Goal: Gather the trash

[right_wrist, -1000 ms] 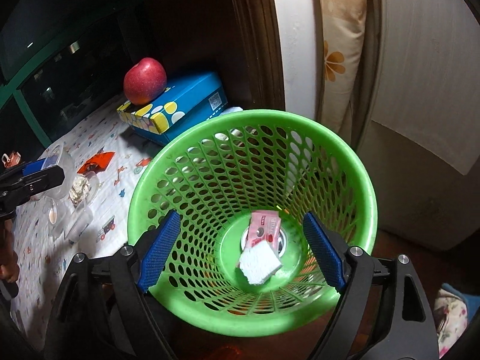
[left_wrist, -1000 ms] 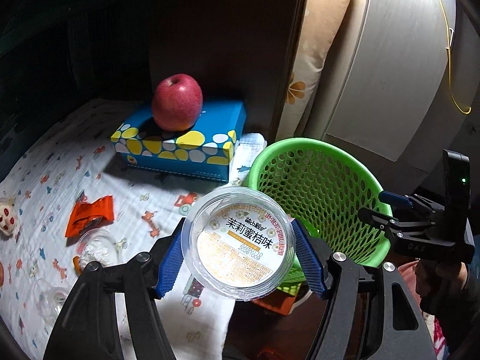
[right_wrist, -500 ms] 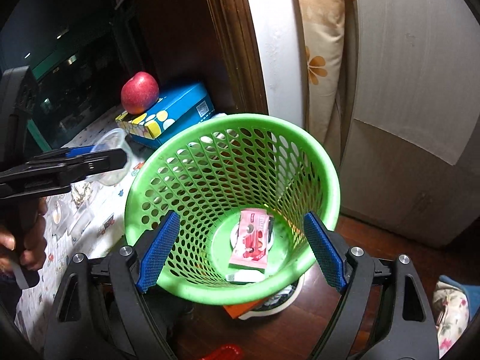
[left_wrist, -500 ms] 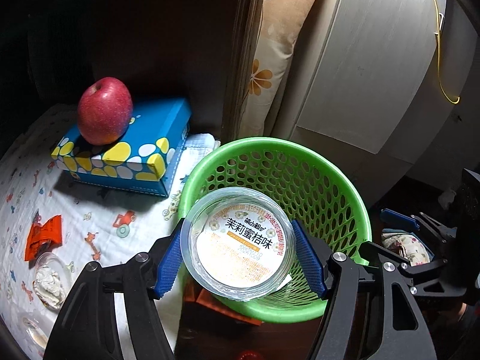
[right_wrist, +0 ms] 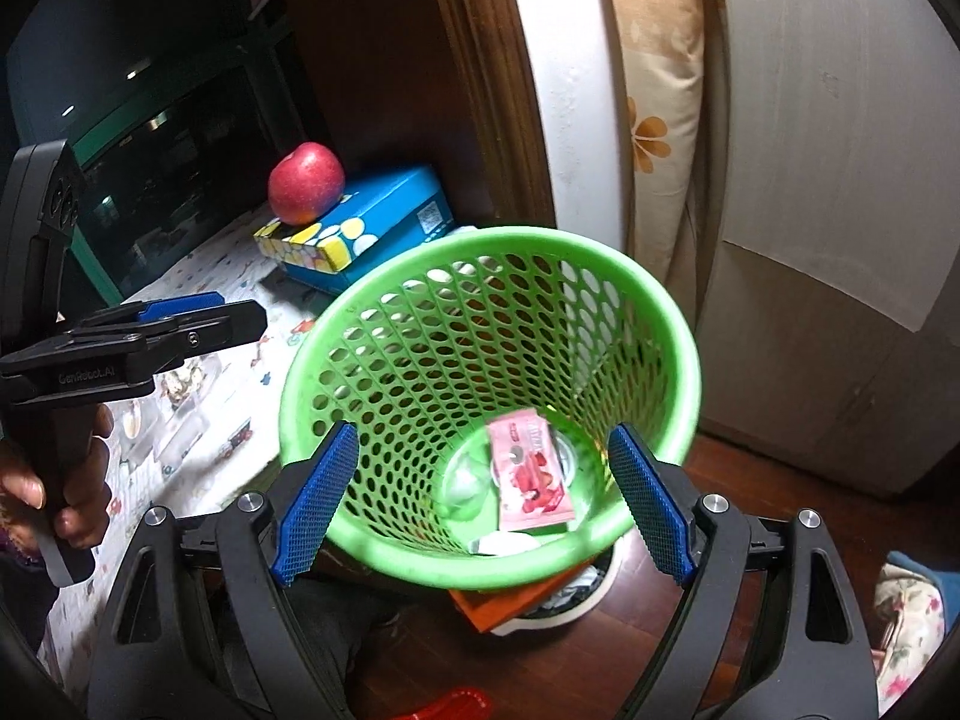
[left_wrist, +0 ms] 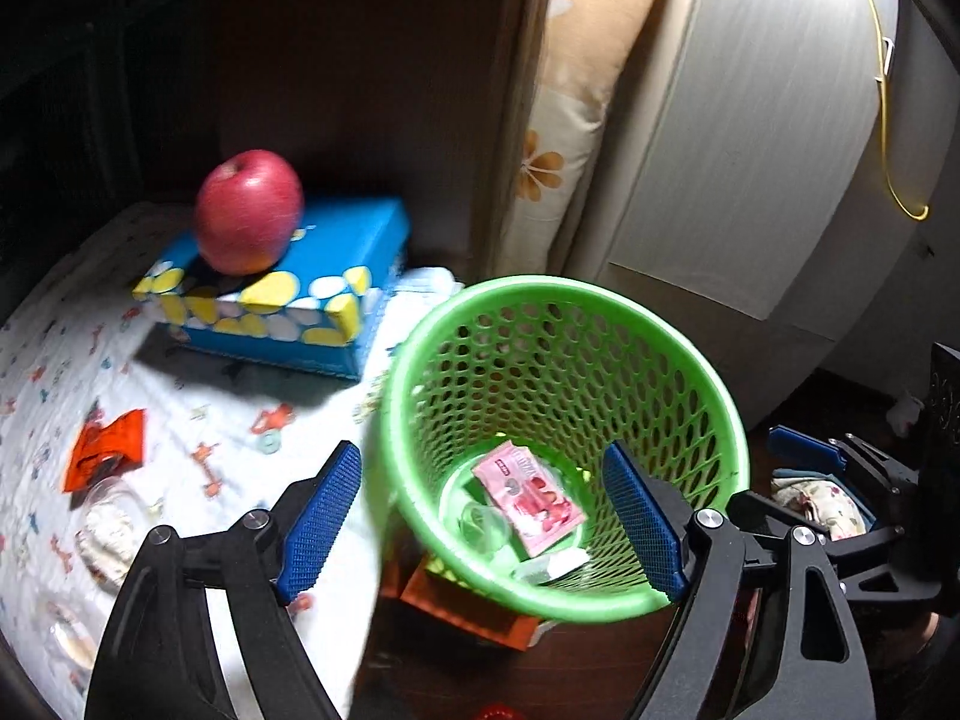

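Left hand-held gripper jaws apart, empty, above green basket; clear cup and pink wrapper lie inside. Right hand-held gripper likewise apart, empty. Risk: orange wrapper, far to its left on the counter, could get missed.

Right gripper jaws wide apart over green basket holding pink wrapper and clear cup; left gripper at left over patterned cloth; red apple on blue box.
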`<state>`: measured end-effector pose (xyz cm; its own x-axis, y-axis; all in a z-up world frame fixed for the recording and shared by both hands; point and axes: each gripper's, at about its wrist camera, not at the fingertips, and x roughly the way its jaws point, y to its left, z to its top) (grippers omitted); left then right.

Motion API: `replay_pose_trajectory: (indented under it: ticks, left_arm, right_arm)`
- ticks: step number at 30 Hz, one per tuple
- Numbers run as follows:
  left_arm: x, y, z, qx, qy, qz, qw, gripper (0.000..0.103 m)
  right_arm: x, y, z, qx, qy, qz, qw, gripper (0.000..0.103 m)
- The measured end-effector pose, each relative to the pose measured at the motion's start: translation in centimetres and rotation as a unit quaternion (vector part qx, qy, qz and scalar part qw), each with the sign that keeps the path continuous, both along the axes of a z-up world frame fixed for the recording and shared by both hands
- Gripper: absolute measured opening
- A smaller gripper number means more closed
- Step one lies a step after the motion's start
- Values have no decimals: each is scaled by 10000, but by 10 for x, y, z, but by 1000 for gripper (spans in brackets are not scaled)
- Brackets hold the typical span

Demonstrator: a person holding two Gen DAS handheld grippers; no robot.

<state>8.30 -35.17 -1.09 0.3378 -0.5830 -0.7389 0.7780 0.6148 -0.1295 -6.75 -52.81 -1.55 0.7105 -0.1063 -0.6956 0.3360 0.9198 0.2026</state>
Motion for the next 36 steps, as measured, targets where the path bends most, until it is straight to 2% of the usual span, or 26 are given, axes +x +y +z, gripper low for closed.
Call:
replay_pose_trajectory:
  ticks: [6,9,14,19,25,32,36]
  left_arm:
    - [10,55,-5,173,-175,577,9980,79]
    - [19,85,-8,195,-134,902,9956,79]
    - [36,133,-9,294,-204,1452,9888,79]
    - [54,186,-14,259,-128,2046,9784,79]
    - [75,242,-30,317,54,2753,9608,79]
    - [82,262,-51,330,348,2874,9566,79]
    - [89,261,-62,295,567,3094,9488,79]
  right_arm:
    - [16,25,3,1,-31,290,9996,85]
    - [25,39,6,-24,-39,437,9990,86]
    - [39,63,9,-43,-42,685,9976,86]
    - [55,87,10,-35,-27,948,9955,86]
    - [71,115,8,-19,3,1250,9922,86]
    - [87,142,0,13,92,1539,9880,86]
    - [92,148,-4,66,141,1607,9869,86]
